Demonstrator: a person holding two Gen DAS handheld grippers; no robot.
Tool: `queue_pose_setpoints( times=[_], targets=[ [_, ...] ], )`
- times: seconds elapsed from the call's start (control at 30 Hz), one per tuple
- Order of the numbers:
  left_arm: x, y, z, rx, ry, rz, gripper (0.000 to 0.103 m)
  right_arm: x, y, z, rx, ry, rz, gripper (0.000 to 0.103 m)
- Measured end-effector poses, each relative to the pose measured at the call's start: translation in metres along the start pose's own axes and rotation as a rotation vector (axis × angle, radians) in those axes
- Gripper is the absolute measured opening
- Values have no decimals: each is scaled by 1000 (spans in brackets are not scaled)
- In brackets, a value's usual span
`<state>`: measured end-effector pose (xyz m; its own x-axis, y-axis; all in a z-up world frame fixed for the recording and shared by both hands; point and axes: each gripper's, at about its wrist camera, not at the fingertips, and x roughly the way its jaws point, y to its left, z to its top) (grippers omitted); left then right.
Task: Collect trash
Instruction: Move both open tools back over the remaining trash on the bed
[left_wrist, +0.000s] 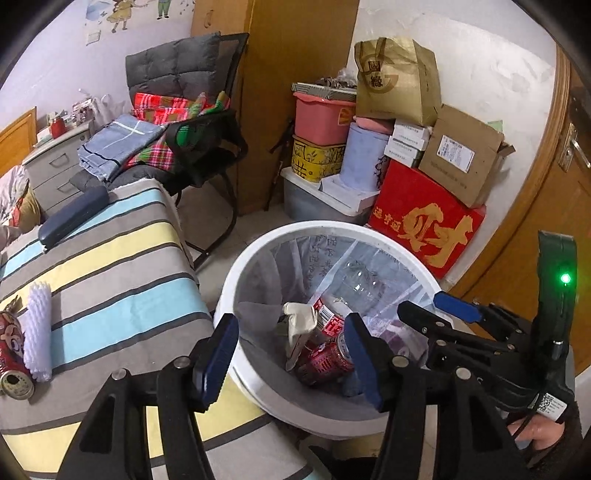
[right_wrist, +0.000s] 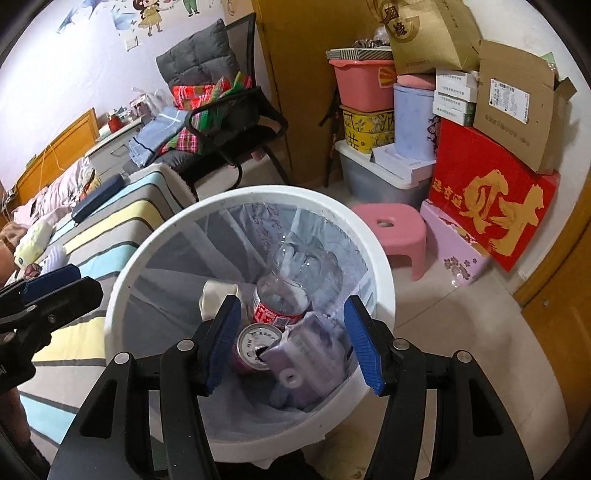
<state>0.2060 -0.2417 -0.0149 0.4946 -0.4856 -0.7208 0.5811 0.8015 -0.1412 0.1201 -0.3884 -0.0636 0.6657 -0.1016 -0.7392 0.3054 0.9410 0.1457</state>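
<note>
A white bin (left_wrist: 255, 254) with a clear liner stands beside the striped bed. It holds a red can (left_wrist: 325, 363), a clear plastic bottle (left_wrist: 360, 284), a crumpled white wad (left_wrist: 301, 319) and a purple packet (right_wrist: 314, 354). My left gripper (left_wrist: 291, 354) hangs open over the bin's near side, with nothing between its blue pads. Over the same bin (right_wrist: 147, 236) my right gripper (right_wrist: 291, 339) is open and empty too. The two grippers are side by side. On the bed lie a dented red can (left_wrist: 13, 350) and a white foam net sleeve (left_wrist: 37, 332).
A dark blue case (left_wrist: 72, 218) lies on the bed (left_wrist: 122, 273). A black chair (left_wrist: 207, 147) piled with clothes stands behind it. Boxes and tubs, with a red carton (left_wrist: 428, 218), are stacked against the wall. A pink stool (right_wrist: 391, 229) and a wooden door (left_wrist: 546, 221) are to the right.
</note>
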Motion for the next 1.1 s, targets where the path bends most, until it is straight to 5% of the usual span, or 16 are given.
queue_pose_setpoints(
  times=[1.1],
  targets=[
    [-106, 64, -33, -111, -134, 117, 59, -40, 64, -2, -38, -117, 78, 61]
  ],
)
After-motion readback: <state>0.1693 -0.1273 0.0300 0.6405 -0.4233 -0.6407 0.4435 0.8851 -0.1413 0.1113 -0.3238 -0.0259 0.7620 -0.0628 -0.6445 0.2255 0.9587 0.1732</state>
